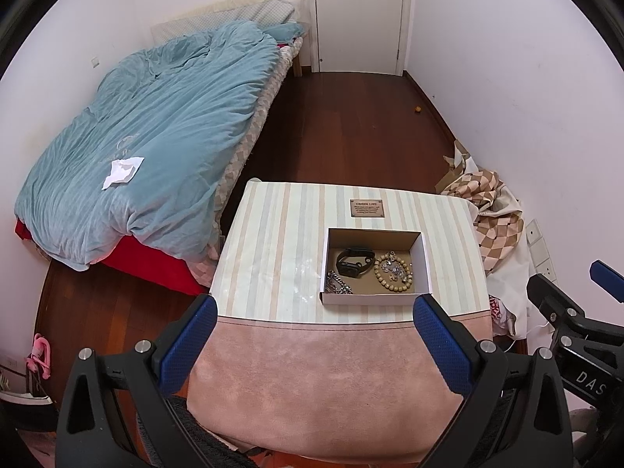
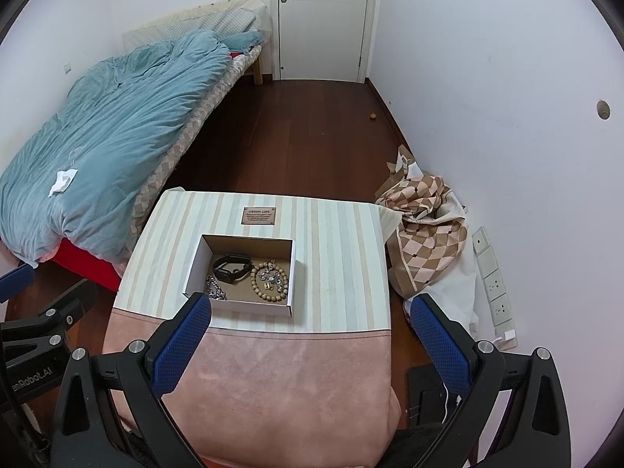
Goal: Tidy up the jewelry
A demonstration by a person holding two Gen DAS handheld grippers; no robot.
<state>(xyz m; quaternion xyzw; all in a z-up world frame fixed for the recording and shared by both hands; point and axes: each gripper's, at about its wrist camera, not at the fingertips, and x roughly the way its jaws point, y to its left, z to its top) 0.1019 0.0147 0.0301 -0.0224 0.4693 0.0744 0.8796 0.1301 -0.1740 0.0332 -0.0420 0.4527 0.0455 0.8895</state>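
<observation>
A shallow white cardboard box (image 1: pixel 426 257) (image 2: pixel 193 265) sits on the striped table top. Inside lie a black watch (image 1: pixel 353 262) (image 2: pixel 231 267), a wooden bead bracelet (image 1: pixel 392 269) (image 2: pixel 272 277) with small silver charms in its ring, and a silver chain (image 1: pixel 337 284) (image 2: pixel 215 290) in the near left corner. My left gripper (image 1: pixel 315 314) is open and empty, held above the table's near end, short of the box. My right gripper (image 2: pixel 311 312) is open and empty, also short of the box. Each gripper shows at the edge of the other's view.
The table (image 1: pixel 273 241) (image 2: pixel 339 257) has a striped far half, a pink near half and a small brown label (image 1: pixel 367 208). A bed with a blue duvet (image 1: pixel 148 136) stands to the left. A checked cloth pile (image 2: pixel 429 226) lies at the right wall. A door (image 2: pixel 323 19) is behind.
</observation>
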